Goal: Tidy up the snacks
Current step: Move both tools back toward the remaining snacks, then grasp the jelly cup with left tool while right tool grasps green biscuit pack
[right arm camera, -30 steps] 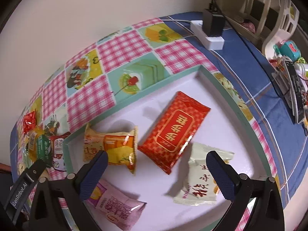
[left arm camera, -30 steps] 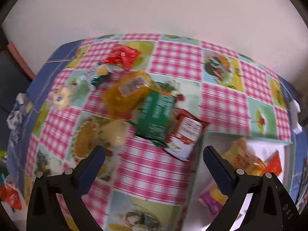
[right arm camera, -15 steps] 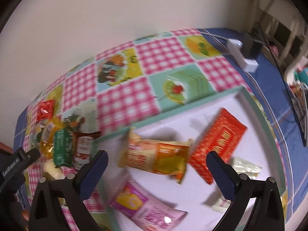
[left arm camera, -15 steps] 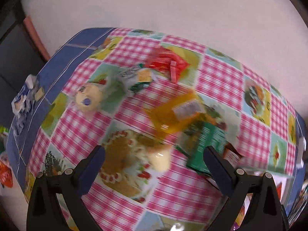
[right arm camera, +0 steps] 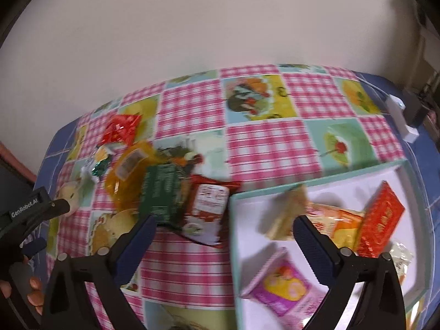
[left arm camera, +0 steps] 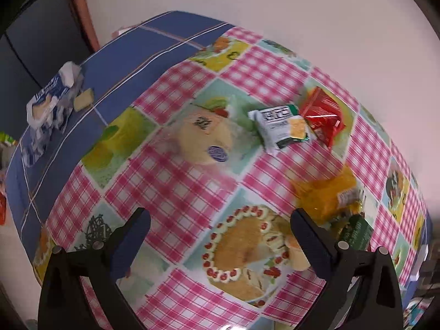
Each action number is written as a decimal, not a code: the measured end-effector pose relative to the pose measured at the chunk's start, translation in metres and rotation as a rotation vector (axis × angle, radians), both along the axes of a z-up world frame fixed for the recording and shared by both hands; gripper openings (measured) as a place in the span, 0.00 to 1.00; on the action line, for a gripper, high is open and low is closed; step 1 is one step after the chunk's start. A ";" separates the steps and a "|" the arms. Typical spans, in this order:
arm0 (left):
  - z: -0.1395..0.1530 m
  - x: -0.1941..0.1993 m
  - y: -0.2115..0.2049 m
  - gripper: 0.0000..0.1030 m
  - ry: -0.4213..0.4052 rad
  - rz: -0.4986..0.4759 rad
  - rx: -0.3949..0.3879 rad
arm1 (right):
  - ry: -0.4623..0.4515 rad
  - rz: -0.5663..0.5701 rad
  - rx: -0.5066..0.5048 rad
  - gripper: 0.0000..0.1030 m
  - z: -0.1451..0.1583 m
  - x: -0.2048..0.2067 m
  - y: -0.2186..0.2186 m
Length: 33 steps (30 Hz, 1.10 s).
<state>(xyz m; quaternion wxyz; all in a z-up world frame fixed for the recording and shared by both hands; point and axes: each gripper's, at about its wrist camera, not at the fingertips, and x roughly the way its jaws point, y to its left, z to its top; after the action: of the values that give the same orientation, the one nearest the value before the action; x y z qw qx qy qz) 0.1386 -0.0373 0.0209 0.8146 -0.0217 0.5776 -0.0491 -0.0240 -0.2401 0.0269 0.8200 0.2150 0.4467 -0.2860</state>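
My left gripper [left arm camera: 220, 222] is open and empty above the checked tablecloth. Ahead of it lie a wrapped round bun [left arm camera: 203, 137], a white-and-green cracker pack [left arm camera: 280, 126] and a red packet [left arm camera: 324, 115]. An orange packet [left arm camera: 327, 195] and a green packet [left arm camera: 357, 231] lie to its right. My right gripper [right arm camera: 224, 228] hangs over the left rim of the white tray [right arm camera: 302, 185]. Its jaws are closing slightly and grip nothing. A red-and-white packet [right arm camera: 209, 211] lies on the cloth just ahead of the gap, beside the green packet [right arm camera: 162, 189].
The tray holds a yellow-orange pack [right arm camera: 330, 220], a red pack [right arm camera: 382, 225], a pink pack [right arm camera: 283, 286] and a white pack [right arm camera: 401, 255]. A blue-and-white wrapper [left arm camera: 46, 101] lies at the table's left end and a power strip [right arm camera: 398, 112] at its right end. The wall is close behind.
Both grippers have swung left across the table. The left went from the snack pile to the bun and cracker pack. The right went from over the tray to its left rim.
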 end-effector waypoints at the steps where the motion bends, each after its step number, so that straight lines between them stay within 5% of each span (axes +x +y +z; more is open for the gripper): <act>1: -0.001 0.000 0.001 0.98 0.005 -0.001 -0.009 | -0.001 0.014 0.000 0.91 -0.001 0.005 0.004; 15: -0.030 0.001 -0.024 0.98 0.038 -0.050 -0.090 | 0.023 0.128 -0.018 0.63 -0.019 0.057 0.025; 21: -0.045 0.004 -0.025 0.99 0.069 -0.045 -0.097 | 0.044 0.163 -0.026 0.62 -0.032 0.071 0.030; 27: -0.052 0.005 -0.030 0.99 0.136 -0.056 -0.179 | 0.066 0.158 -0.005 0.46 -0.045 0.074 0.029; 33: -0.053 -0.002 -0.048 0.98 0.136 -0.100 -0.193 | 0.060 0.127 0.056 0.43 -0.048 0.067 0.017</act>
<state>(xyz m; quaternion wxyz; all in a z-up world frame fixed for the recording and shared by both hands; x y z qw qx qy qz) 0.1368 -0.0853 -0.0320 0.7643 -0.0743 0.6243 -0.1435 0.0427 -0.2231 -0.0211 0.8164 0.2006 0.4916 -0.2271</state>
